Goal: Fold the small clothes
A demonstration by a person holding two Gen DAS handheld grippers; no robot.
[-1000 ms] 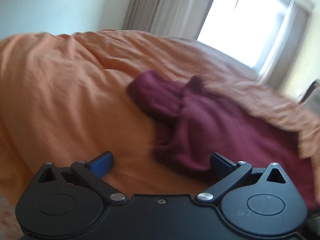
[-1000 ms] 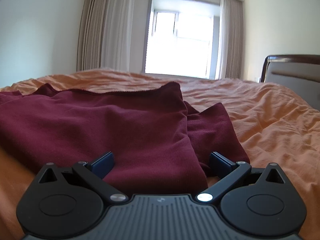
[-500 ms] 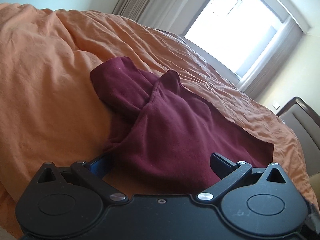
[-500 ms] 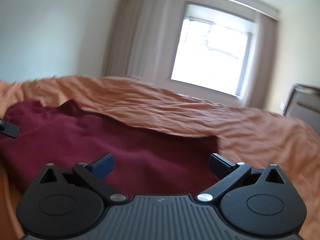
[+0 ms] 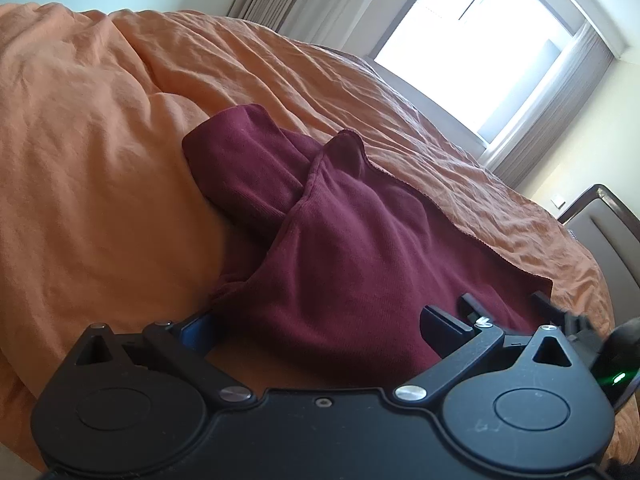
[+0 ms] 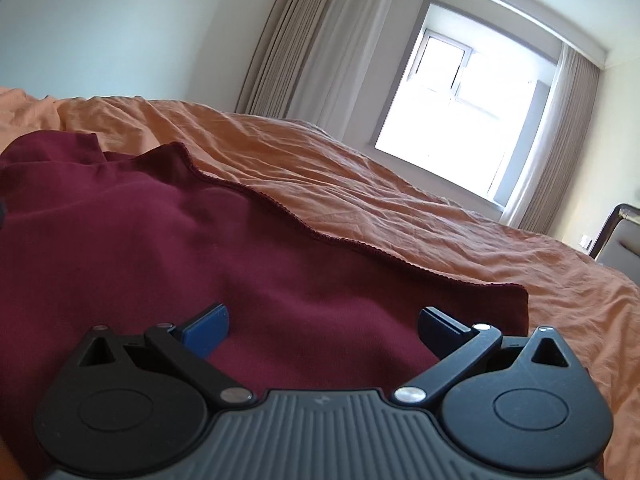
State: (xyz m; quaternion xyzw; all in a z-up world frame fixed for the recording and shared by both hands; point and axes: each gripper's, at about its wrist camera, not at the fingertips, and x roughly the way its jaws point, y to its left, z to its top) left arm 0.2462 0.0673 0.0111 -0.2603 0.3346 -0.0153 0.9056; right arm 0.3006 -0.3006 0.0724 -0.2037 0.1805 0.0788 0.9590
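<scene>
A dark maroon garment [image 5: 340, 248] lies on an orange bed cover [image 5: 100, 168], with a folded sleeve or flap bunched at its far left. My left gripper [image 5: 316, 324] is open, its fingers straddling the garment's near left edge. In the right wrist view the garment [image 6: 168, 248] spreads flat, its stitched hem running diagonally. My right gripper [image 6: 324, 324] is open over the garment's near right corner. The right gripper's fingers [image 5: 556, 308] also show at the right edge of the left wrist view.
The orange cover [image 6: 400, 200] is wrinkled and rises in a mound at the left. A bright window [image 6: 460, 120] with curtains is at the back. A dark headboard [image 5: 600, 232] stands at the right.
Both grippers have moved down and in close to the garment's near edge. The right gripper shifted left onto the cloth and now shows in the left wrist view. Both stay open.
</scene>
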